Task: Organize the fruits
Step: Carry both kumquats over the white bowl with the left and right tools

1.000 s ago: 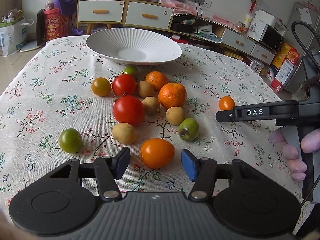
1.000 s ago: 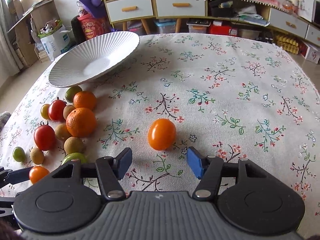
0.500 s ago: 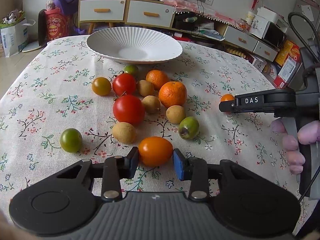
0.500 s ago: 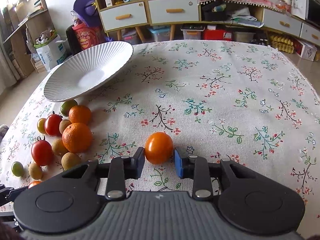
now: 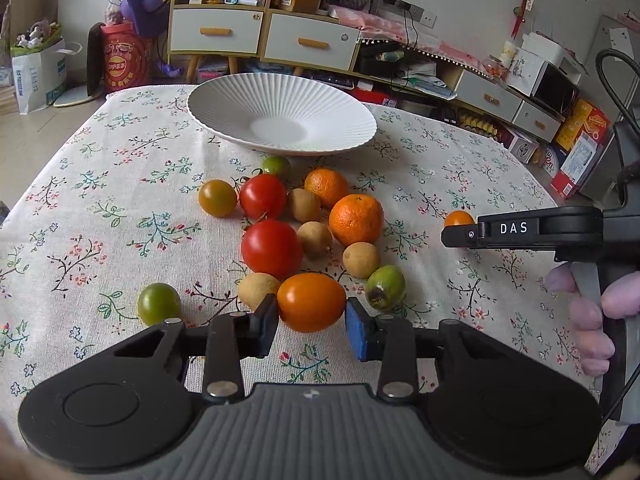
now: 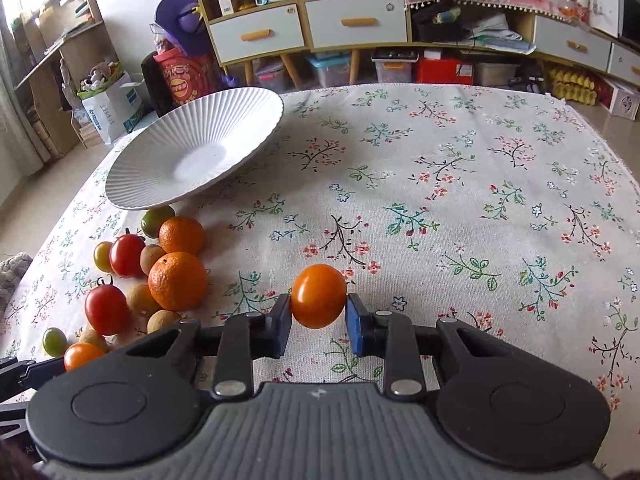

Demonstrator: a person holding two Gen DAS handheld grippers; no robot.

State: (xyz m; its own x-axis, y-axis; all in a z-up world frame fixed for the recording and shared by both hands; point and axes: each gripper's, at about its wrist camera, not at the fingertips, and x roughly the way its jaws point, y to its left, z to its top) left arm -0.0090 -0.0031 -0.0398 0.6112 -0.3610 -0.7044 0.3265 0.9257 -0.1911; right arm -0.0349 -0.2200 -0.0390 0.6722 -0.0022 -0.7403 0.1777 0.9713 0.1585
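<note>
Gripping an orange tomato (image 5: 311,302) is the left tool (image 5: 311,322), pads tight on both sides. Right tool (image 6: 318,320) squeezes another orange tomato (image 6: 318,295).

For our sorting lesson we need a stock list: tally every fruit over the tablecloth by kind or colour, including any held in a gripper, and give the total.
Red tomatoes: 2
Mandarins: 2
Orange tomatoes: 2
Amber tomato: 1
Green fruits: 3
Tan round fruits: 4
Total: 14
</note>
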